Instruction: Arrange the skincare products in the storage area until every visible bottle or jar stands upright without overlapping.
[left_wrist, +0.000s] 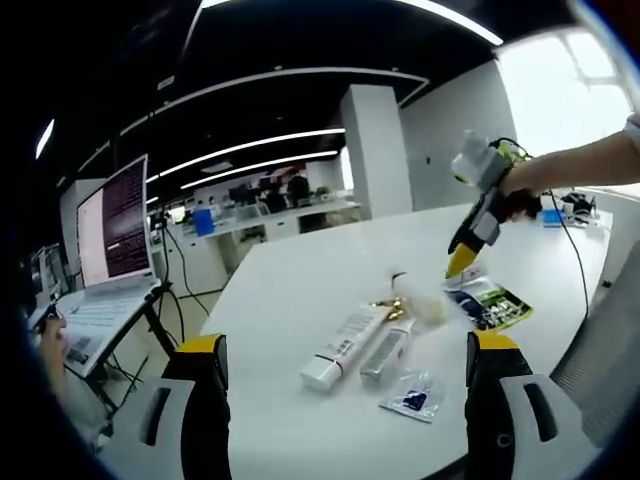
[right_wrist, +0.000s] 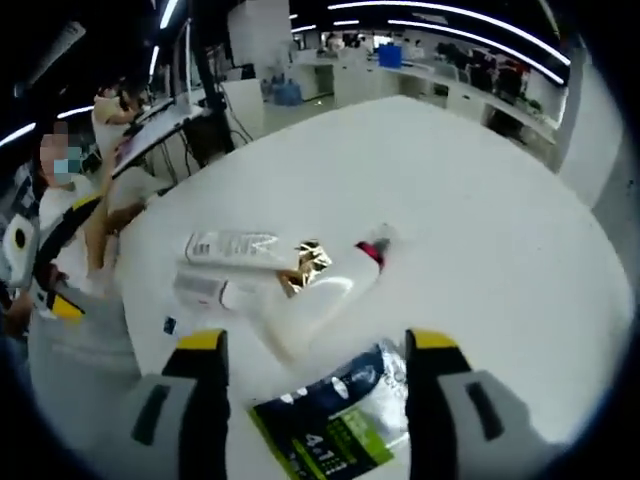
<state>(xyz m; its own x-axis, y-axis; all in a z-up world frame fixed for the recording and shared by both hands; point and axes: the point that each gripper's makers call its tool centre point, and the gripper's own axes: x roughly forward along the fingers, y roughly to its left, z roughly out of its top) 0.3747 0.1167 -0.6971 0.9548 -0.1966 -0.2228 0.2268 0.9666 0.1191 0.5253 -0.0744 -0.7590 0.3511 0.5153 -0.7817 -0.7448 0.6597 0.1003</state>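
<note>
Several skincare items lie flat on the white table (left_wrist: 300, 270). A long white tube with a gold cap (left_wrist: 345, 345) (right_wrist: 240, 248) lies beside a shorter white tube (left_wrist: 387, 350) (right_wrist: 205, 287). A white bottle with a pink cap (right_wrist: 320, 295) (left_wrist: 425, 302) is on its side, looking blurred. Close by are a blue-green packet (left_wrist: 490, 300) (right_wrist: 330, 410) and a small blue sachet (left_wrist: 412, 397) (right_wrist: 170, 325). My left gripper (left_wrist: 348, 345) is open, short of the tubes. My right gripper (right_wrist: 316, 343) (left_wrist: 462, 262) is open just above the bottle and packet, holding nothing.
A laptop on a stand (left_wrist: 115, 225) is left of the table, with a seated person (right_wrist: 70, 210) beside it. A grey chair back (left_wrist: 600, 350) stands at the table's right edge. Desks and a white pillar (left_wrist: 375, 150) fill the office behind.
</note>
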